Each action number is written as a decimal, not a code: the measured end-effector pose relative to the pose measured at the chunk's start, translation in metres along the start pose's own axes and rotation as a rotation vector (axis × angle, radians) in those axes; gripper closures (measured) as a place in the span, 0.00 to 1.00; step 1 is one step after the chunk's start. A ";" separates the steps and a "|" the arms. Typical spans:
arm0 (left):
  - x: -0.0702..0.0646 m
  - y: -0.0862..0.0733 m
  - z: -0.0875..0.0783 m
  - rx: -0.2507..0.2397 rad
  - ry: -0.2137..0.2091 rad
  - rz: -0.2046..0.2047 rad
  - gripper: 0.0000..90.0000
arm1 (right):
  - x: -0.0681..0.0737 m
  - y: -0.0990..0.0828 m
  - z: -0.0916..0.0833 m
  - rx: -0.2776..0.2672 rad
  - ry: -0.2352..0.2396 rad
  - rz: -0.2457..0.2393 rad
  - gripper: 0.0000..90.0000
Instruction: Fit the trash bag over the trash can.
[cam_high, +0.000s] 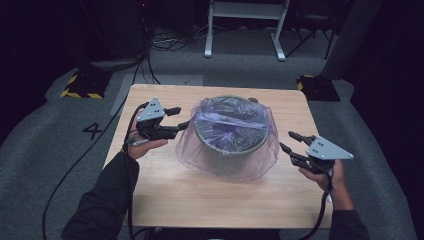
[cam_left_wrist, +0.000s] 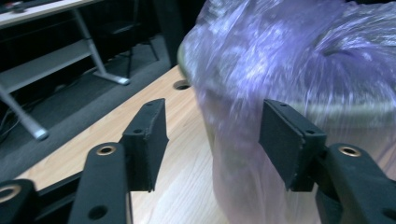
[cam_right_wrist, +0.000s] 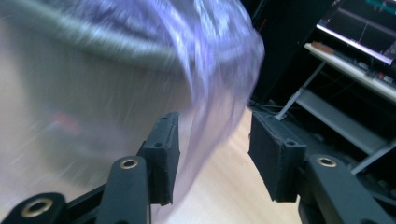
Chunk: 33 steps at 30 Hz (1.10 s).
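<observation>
A round grey bin (cam_high: 229, 131) stands in the middle of the wooden table (cam_high: 210, 195). It is lined with a thin purple plastic bag (cam_high: 260, 150) that drapes down over its sides. My left gripper (cam_high: 179, 118) hovers at the bin's left and points at the bag, its lower fingertip at the film's edge. In the left gripper view the jaws (cam_left_wrist: 212, 135) stand apart, with loose film (cam_left_wrist: 243, 154) hanging ahead between them, not pinched. My right gripper (cam_high: 288, 141) hovers at the bag's right, just clear of it. In the right gripper view its pads (cam_right_wrist: 212, 149) are apart, the blurred bag (cam_right_wrist: 210, 93) ahead.
A white-legged desk frame (cam_high: 245, 30) stands on the grey carpet behind the table. Yellow-and-black striped bases (cam_high: 80, 87) (cam_high: 315, 85) sit near the table's far corners. A cable (cam_high: 75, 165) trails off to the left. The table has a small hole (cam_left_wrist: 181, 85) near the bin.
</observation>
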<state>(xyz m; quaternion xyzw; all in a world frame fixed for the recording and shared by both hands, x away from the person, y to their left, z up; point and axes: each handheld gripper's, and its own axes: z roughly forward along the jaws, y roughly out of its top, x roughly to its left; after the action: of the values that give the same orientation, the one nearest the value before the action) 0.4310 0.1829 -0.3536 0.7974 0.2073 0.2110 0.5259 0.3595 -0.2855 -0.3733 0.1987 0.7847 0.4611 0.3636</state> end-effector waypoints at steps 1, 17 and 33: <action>0.001 0.003 0.004 0.007 0.005 0.009 0.47 | -0.001 0.006 0.007 0.004 0.014 -0.018 0.59; 0.032 0.023 0.042 0.008 -0.073 0.019 0.75 | -0.026 0.031 0.052 0.099 -0.023 -0.073 1.00; 0.040 0.017 0.073 0.035 -0.070 -0.032 1.00 | -0.069 0.043 0.091 0.108 0.034 0.249 1.00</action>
<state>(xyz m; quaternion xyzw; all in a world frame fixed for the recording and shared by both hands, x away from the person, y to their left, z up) 0.5060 0.1442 -0.3588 0.8099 0.2051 0.1711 0.5223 0.4723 -0.2564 -0.3372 0.3059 0.7838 0.4629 0.2789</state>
